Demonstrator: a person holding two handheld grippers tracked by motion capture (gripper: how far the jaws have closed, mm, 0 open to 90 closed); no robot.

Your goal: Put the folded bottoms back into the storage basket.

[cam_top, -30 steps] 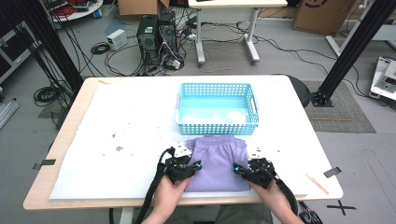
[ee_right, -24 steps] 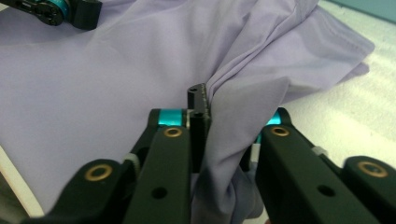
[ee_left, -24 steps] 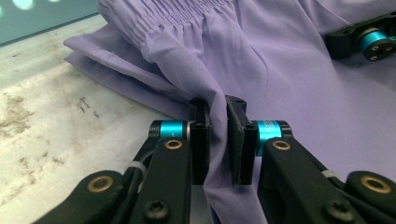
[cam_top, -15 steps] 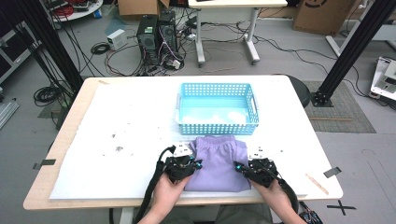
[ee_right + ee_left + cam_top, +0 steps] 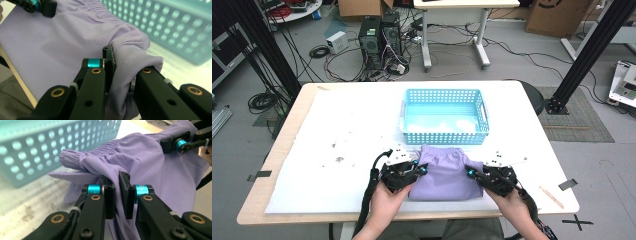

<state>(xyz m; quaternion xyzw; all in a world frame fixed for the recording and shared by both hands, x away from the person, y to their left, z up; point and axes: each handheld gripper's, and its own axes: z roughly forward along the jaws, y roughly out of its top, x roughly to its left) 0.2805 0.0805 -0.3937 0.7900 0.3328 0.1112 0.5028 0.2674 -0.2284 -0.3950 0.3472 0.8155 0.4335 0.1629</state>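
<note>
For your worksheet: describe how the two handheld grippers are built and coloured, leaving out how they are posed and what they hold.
Each gripper, left gripper and right gripper, has two flat black jaws on black linkage arms with brass-coloured pivot rivets and bright blue cylindrical fittings. In the high view, pale three-cornered plates top both, and a thick black cable trails from the left one. The forearms are bare.

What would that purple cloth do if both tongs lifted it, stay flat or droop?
The soft purple fabric garment would probably sag between the left tongs and right tongs, since it already bunches in folds where they pinch it. It looks thin, so likely light. Its gathered waistband may hold slightly firmer.
</note>
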